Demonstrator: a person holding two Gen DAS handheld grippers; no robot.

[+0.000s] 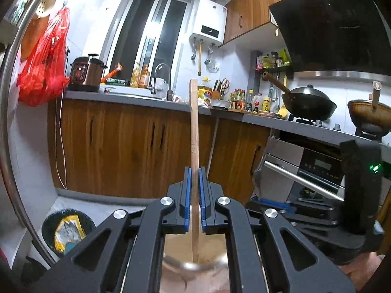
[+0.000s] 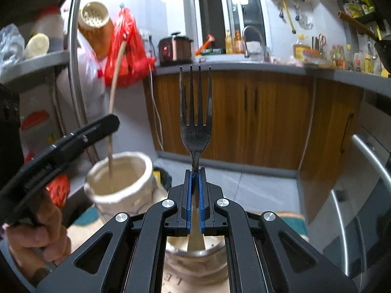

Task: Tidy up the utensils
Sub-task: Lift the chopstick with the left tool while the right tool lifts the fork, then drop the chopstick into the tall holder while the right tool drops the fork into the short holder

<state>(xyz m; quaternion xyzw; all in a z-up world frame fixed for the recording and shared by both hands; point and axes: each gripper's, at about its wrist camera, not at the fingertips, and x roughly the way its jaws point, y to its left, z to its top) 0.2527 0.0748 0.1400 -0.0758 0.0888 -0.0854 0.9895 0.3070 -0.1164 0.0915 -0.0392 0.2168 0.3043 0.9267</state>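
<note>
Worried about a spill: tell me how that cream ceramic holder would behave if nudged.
The cream holder is tall and narrow, so a high push probably tips it. It looks like glazed ceramic: likely heavy, slippery, chippable. The long wooden stick leaning inside may add leverage.

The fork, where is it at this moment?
The fork stands upright in the middle of the right wrist view, its handle clamped in the right tool, tines up, with a cream jar to its lower left.
</note>
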